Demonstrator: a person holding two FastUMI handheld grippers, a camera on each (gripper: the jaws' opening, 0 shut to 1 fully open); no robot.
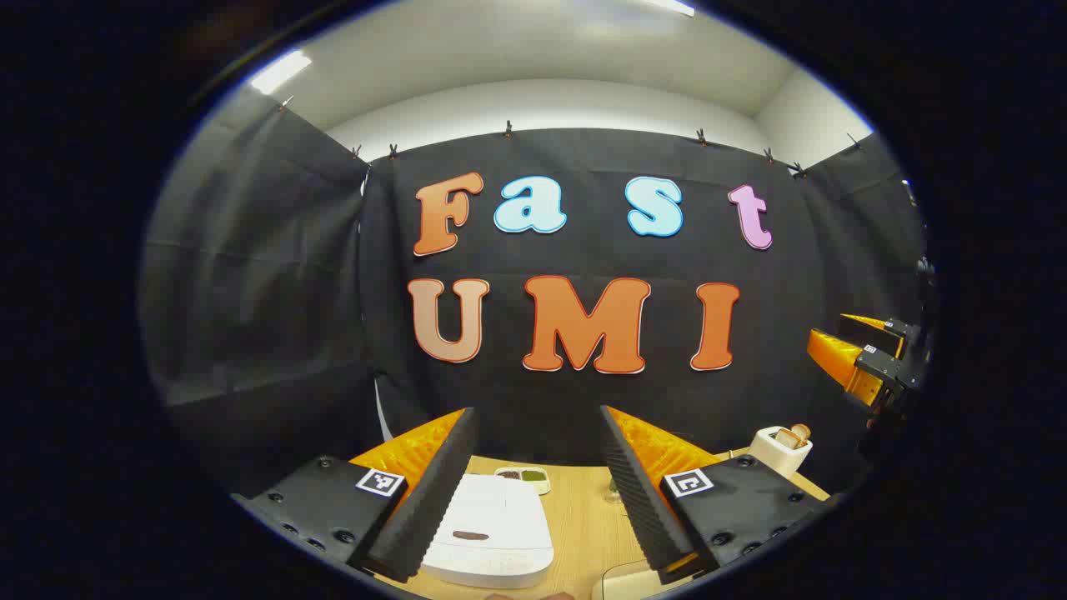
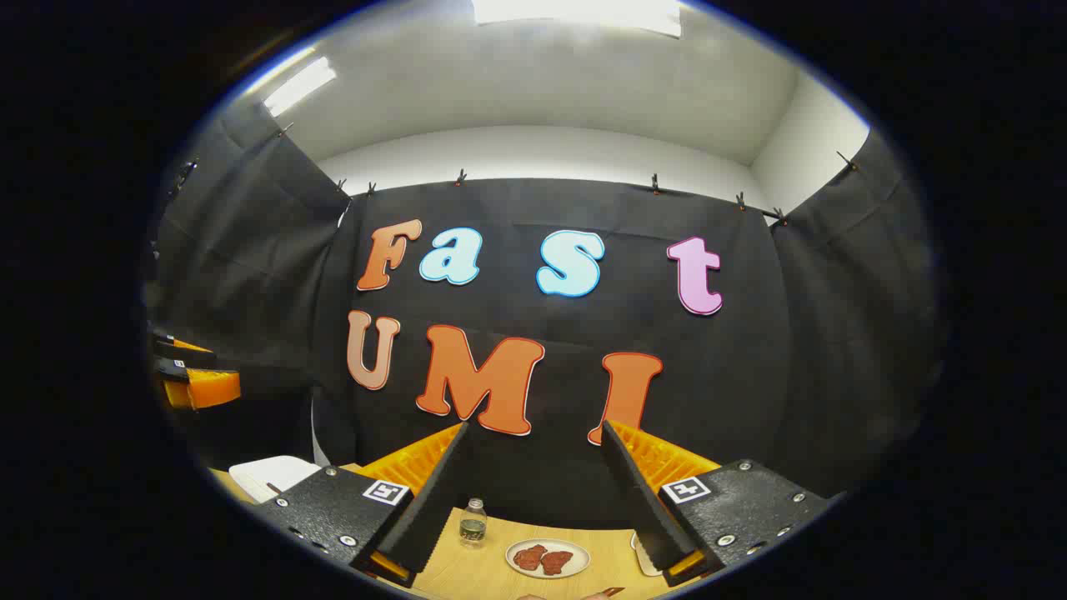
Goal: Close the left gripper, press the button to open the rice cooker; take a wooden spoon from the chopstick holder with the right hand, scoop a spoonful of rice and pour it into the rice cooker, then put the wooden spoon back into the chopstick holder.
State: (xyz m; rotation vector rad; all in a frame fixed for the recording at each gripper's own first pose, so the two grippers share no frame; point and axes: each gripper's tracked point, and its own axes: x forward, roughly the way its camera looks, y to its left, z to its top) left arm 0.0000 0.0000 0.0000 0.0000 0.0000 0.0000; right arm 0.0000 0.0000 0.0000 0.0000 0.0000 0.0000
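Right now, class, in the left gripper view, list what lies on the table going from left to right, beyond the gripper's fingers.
White rice cooker → small dish with green and dark contents → white toaster holding bread slices.

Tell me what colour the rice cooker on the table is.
White. The rice cooker shows best in the left gripper view, lid closed, between that gripper's fingers.

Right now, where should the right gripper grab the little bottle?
Probably around its body, coming in level from the front. The little bottle stands upright on the table and looks narrow, so the open right gripper could straddle it. The plate sits apart, to its right.
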